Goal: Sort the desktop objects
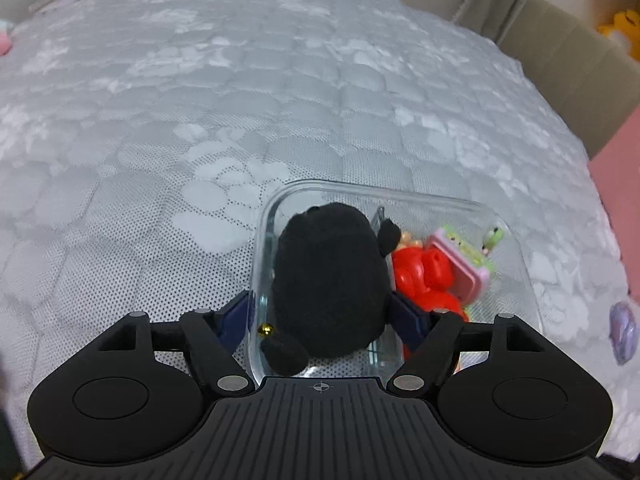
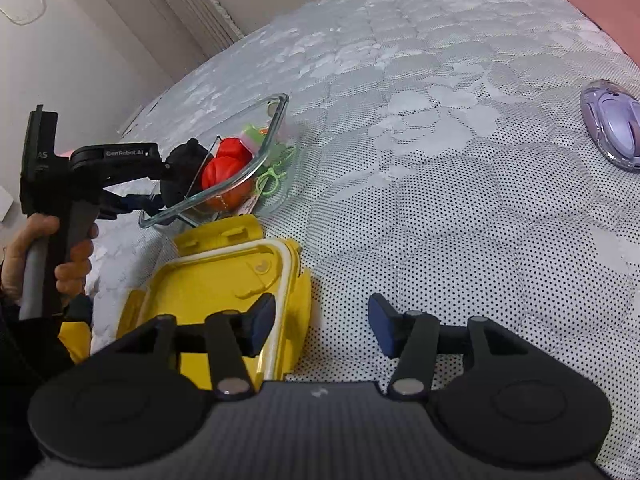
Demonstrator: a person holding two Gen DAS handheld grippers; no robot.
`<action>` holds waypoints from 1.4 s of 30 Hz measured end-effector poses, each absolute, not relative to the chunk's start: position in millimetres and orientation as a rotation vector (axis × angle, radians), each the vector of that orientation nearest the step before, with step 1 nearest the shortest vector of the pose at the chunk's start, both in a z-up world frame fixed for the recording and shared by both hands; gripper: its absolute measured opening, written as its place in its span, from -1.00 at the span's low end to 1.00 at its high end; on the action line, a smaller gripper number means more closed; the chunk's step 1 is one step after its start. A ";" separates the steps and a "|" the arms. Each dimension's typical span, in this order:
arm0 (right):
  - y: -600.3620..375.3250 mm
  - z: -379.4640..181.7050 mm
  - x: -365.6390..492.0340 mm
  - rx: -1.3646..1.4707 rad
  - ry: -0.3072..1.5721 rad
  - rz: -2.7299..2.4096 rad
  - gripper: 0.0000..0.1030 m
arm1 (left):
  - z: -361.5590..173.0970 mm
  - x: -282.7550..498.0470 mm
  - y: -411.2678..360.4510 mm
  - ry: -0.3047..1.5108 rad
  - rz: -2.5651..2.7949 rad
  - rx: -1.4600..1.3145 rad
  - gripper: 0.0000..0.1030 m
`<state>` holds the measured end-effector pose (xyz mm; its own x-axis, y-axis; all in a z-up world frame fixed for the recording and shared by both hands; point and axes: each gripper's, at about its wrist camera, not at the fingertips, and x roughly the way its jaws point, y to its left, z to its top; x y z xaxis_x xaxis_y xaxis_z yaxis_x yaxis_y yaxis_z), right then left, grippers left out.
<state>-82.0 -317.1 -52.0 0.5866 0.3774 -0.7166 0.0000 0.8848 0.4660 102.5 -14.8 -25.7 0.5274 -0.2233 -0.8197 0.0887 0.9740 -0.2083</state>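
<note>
**Plush goes into glass box**

Plush, black and soft, sits in the left compartment of the glass box on the quilt, the left gripper pinching its flanks. It looks light and squashy; a mid-body hold suits it. The right gripper hangs spread and empty over the yellow lid.
</note>
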 end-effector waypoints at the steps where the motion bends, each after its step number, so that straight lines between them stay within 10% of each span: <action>1: -316.3 -51.3 -82.5 0.448 0.923 0.231 0.06 | -24.8 102.4 -13.3 0.997 -0.190 -0.154 0.44; 12: -314.4 -33.3 -81.3 0.441 0.869 0.237 0.06 | -16.7 94.5 7.8 0.996 -0.241 -0.263 0.08; 22: -317.4 -37.6 -78.6 0.447 0.882 0.270 0.14 | 26.3 78.1 -17.0 0.835 -0.165 -0.131 0.68; 24: -320.1 -41.4 -77.1 0.468 0.886 0.267 0.14 | 22.9 88.4 -28.3 0.896 -0.187 -0.145 0.57; 26: -322.2 -43.3 -77.7 0.489 0.884 0.275 0.14 | 12.1 101.0 -40.5 0.966 -0.170 -0.115 -0.11; 30: -325.9 -42.5 -83.3 0.501 0.869 0.293 0.17 | 1.7 107.1 -43.4 0.949 -0.104 -0.089 -0.41; 32: -329.1 -42.5 -83.9 0.504 0.867 0.283 0.18 | 0.9 107.7 -40.9 0.949 -0.109 -0.117 -0.29; 34: -331.9 -43.7 -82.3 0.517 0.868 0.273 0.19 | -0.4 107.7 -45.0 0.961 -0.147 -0.104 0.45; 36: -332.5 -45.3 -80.4 0.539 0.872 0.274 0.19 | -6.2 107.5 -56.3 0.989 -0.182 -0.072 0.68; 42: -329.3 -42.7 -81.5 0.532 0.868 0.295 0.19 | -7.8 101.4 -64.5 0.916 -0.072 0.013 0.01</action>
<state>-81.5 -329.3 -42.7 0.6177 0.4531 -0.6428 -0.0327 0.8314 0.5547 101.4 -64.5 -7.8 0.6068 -0.0569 -0.7928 0.0681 0.9975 -0.0195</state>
